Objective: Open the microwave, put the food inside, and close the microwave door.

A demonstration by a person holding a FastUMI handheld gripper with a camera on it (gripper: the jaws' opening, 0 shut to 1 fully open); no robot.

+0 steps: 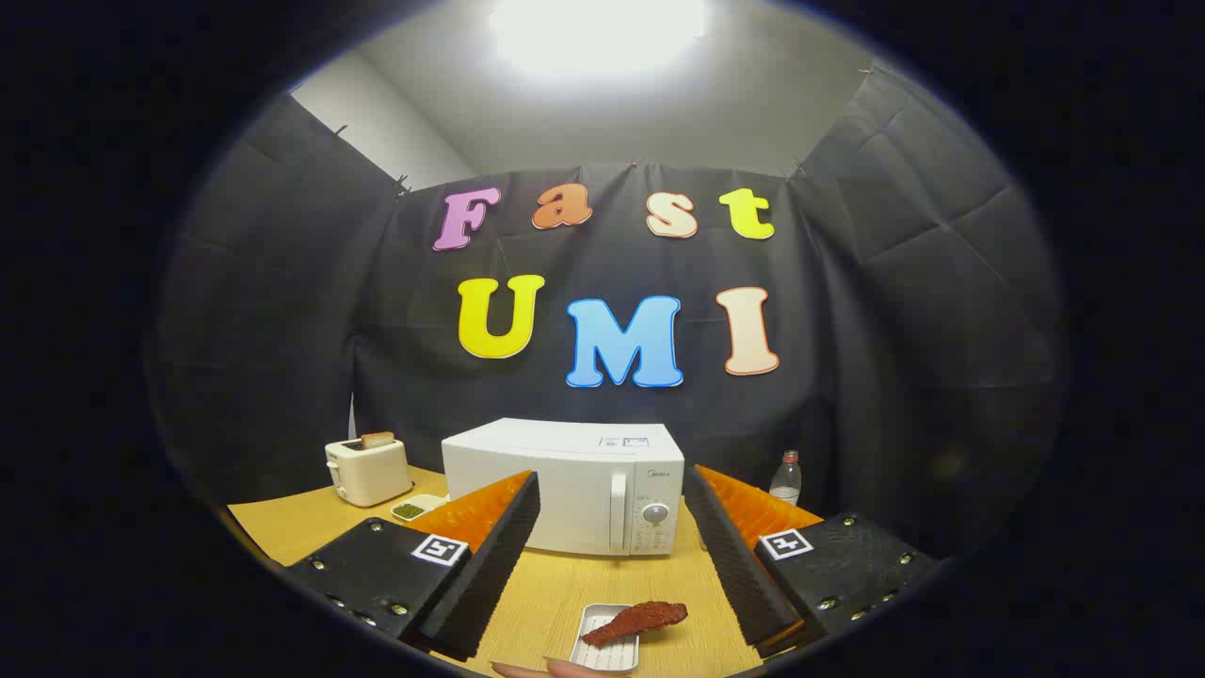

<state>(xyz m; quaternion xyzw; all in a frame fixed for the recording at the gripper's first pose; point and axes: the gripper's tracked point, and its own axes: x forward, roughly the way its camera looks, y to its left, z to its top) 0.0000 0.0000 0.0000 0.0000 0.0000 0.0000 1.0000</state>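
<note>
Wooden table (555,589), microwave (563,485) shut — gripper (612,537) spread

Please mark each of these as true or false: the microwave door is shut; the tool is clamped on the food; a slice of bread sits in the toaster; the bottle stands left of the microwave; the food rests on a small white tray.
1. The microwave door is shut. True.
2. The tool is clamped on the food. False: its fingers are spread open, the food lying between them untouched.
3. Bread sits in the toaster. True.
4. The bottle stands left of the microwave. False: right of it.
5. The food rests on a small white tray. True.
</note>
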